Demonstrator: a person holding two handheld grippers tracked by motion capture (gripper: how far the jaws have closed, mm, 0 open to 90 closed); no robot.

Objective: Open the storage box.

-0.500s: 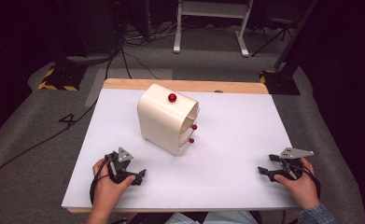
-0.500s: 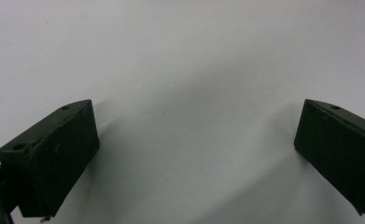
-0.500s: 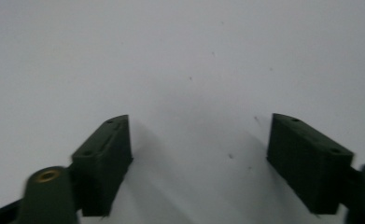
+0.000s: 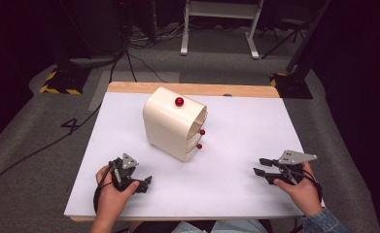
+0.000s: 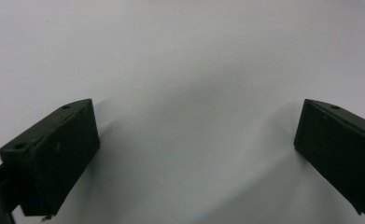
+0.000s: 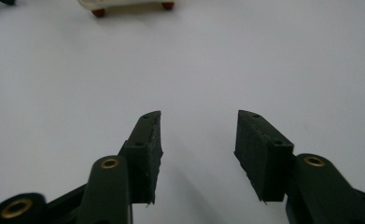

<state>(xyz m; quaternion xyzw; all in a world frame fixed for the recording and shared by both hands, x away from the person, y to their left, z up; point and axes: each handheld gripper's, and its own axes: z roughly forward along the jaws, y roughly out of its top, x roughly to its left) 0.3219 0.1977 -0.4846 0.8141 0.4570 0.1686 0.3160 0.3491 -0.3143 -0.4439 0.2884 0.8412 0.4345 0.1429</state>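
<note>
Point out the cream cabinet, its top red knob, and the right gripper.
cream cabinet [image 4: 165,128]: high view, side wall.
top red knob [image 4: 179,101]: high view, knob centre.
right gripper [image 4: 261,166]: high view, between its jaw tips.

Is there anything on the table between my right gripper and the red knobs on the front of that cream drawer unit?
Nothing visible. Bare white table lies between the right gripper and the drawer unit, whose two front knobs face that side. In the right gripper view the surface ahead of the open jaws runs bare up to the unit's feet.
</note>
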